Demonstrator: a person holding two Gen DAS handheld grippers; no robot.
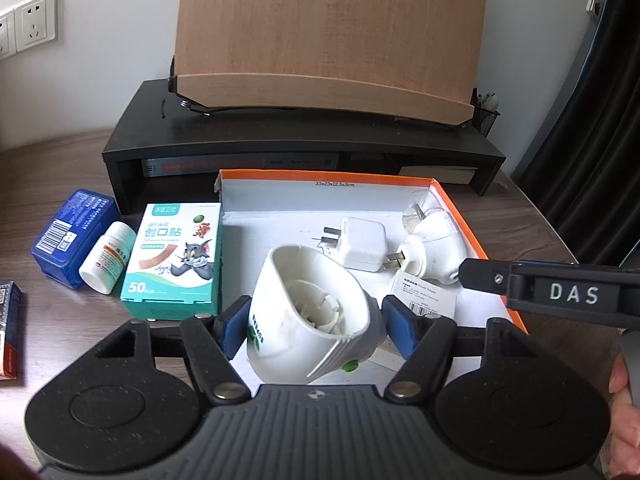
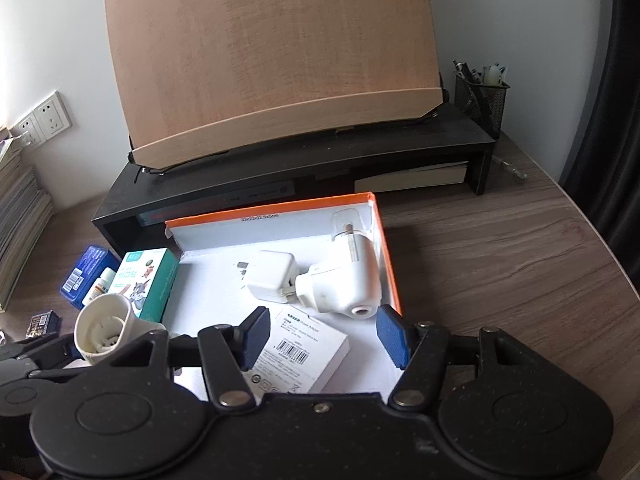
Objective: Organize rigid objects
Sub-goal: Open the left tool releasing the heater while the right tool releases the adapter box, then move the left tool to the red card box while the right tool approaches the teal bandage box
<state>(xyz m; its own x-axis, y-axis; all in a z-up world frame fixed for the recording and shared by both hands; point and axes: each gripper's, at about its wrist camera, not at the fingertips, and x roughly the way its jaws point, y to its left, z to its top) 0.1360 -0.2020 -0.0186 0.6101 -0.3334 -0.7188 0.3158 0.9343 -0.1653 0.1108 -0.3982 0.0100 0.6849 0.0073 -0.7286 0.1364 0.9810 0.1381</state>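
My left gripper is shut on a white plug-in heater, its blue pads against both sides, held over the near left corner of the orange-rimmed box. In the right wrist view the heater shows at the far left. My right gripper stands open above the box's near right part, with nothing held. Below it lies a small white adapter carton. Further in lie a white cube charger and a white plug-in unit with a clear bottle.
Left of the box sit a teal plaster carton, a white pill bottle, a blue case and a red packet. Behind stands a black desk riser carrying a wooden board. A mesh pen cup is at back right.
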